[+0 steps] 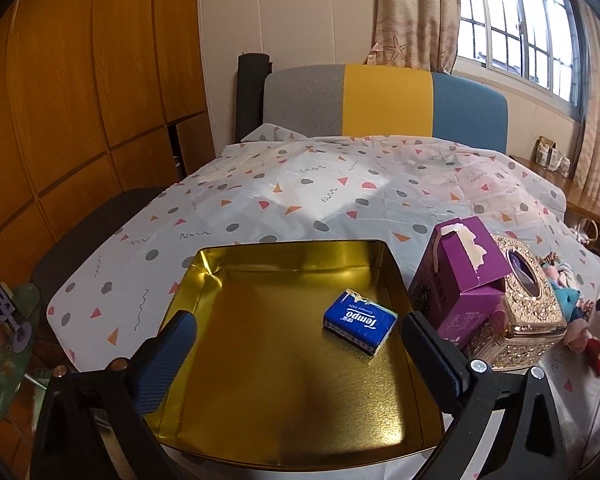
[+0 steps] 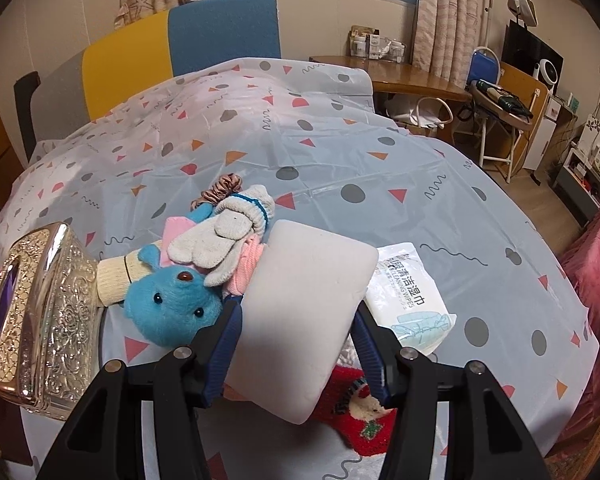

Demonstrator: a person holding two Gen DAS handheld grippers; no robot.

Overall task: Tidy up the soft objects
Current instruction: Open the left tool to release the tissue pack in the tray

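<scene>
In the left wrist view a blue Tempo tissue pack (image 1: 360, 321) lies inside a gold metal tray (image 1: 220, 264). My left gripper (image 1: 300, 344) hovers above the tray's near half, jaws wide apart and nothing between them. In the right wrist view my right gripper (image 2: 296, 344) is shut on a pale sponge block (image 2: 304, 308), lifted over the pile. Under and behind it lie a blue plush toy (image 2: 168, 304), white knit gloves (image 2: 220, 240), a pink cloth (image 2: 248, 264), a red Christmas sock (image 2: 360, 420) and a brown scrunchie (image 2: 222, 188).
A purple carton (image 1: 456, 280) and an ornate golden tissue box (image 1: 528, 304) stand right of the tray. A wet-wipes pack (image 2: 412, 292) lies right of the sponge. The patterned tablecloth (image 2: 340, 160) covers the table; a chair back (image 1: 384, 100) stands behind.
</scene>
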